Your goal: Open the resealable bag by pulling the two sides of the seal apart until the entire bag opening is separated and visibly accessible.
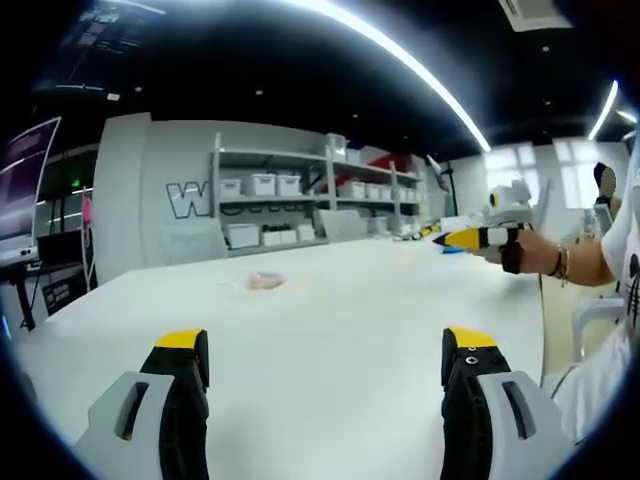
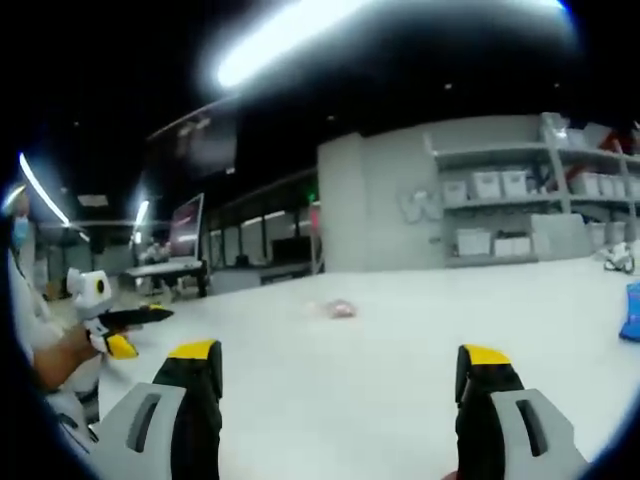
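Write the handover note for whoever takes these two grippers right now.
Left gripper: open, empty, held above the white table.
Right gripper: open, empty, also above the table.
Small clear resealable bag with pinkish contents: lies flat on the table, ahead of both grippers and well apart from them, untouched. Whether its seal is closed is too small to tell.
Done: nothing yet.
Left: bring both grippers to the bag, grip each side of the seal, pull apart along the whole opening.
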The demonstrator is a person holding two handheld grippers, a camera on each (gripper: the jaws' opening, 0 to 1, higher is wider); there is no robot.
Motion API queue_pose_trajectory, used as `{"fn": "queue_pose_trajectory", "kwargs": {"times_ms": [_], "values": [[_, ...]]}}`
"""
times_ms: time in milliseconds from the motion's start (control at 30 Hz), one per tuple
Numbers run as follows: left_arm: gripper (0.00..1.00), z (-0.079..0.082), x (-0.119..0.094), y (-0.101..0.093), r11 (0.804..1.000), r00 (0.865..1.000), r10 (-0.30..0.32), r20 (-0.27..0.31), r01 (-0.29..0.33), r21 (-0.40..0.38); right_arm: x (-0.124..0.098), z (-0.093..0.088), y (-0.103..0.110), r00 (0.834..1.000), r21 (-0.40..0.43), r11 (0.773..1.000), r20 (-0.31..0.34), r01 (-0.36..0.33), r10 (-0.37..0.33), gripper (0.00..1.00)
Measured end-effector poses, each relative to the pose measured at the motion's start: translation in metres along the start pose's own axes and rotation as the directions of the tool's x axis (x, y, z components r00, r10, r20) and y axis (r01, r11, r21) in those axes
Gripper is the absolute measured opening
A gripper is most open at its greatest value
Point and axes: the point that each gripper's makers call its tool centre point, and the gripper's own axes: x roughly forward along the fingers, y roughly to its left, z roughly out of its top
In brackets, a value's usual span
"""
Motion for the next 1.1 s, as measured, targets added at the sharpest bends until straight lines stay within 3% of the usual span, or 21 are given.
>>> {"fn": "queue_pose_trajectory", "kwargs": {"times_ms": [833, 1100], "values": [[0.95, 0.0, 0.0, 0.001, 1.0, 1.0, 0.003, 0.004, -0.003, -0.009, -0.049, 0.007, -0.025, 0.993, 0.058, 0.994, 0.074, 0.092, -0.096, 0.99], [0.95, 0.002, -0.001, 0.005, 0.999, 1.0, 0.006, 0.009, -0.005, -0.052, -0.066, 0.02, -0.031, 0.984, 0.078, 0.989, 0.119, 0.124, -0.133, 0.99]]}}
